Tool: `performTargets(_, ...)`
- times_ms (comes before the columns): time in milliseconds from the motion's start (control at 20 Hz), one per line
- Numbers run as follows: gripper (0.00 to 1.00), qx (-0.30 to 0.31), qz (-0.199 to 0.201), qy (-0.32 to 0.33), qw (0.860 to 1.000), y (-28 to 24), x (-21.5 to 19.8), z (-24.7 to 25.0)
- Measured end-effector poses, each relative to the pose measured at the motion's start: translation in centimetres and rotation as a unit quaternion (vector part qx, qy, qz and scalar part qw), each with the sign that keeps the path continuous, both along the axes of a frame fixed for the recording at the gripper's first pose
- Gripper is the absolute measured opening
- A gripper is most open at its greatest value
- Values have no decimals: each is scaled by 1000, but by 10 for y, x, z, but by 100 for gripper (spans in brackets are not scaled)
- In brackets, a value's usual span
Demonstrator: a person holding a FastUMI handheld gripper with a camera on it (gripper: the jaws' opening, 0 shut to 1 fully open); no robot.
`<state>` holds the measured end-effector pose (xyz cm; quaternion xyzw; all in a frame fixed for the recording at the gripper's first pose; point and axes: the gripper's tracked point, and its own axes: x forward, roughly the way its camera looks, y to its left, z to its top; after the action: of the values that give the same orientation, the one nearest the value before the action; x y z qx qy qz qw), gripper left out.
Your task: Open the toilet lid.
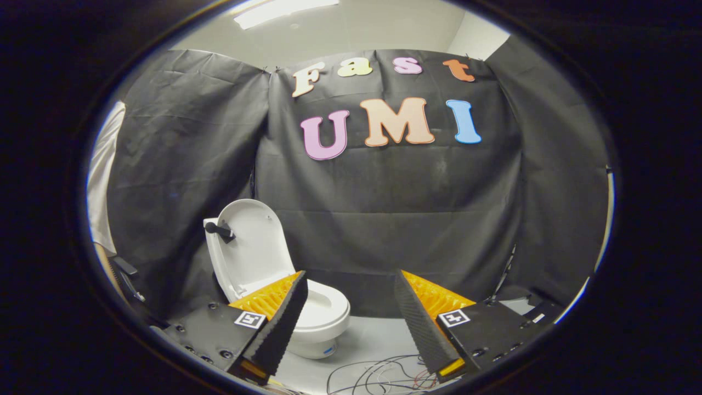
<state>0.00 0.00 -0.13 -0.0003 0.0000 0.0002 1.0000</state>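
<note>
Overhead, a pale ceiling with a bright strip light tops the booth's creased black cloth wall, and the pale grey floor carries a tangle of thin loose wires. Beyond the left finger of the hand-held gripper, whose fingers stand wide apart with nothing between them, sits a small white ceramic toilet. Its white oval plastic lid stands raised upright, a short black handle jutting from it, the bowl partly hidden behind that finger
</note>
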Motion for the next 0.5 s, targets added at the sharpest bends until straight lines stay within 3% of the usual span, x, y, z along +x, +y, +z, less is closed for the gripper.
performTargets(500, 98, 0, 0, 0, 1000, 0, -1, 1)
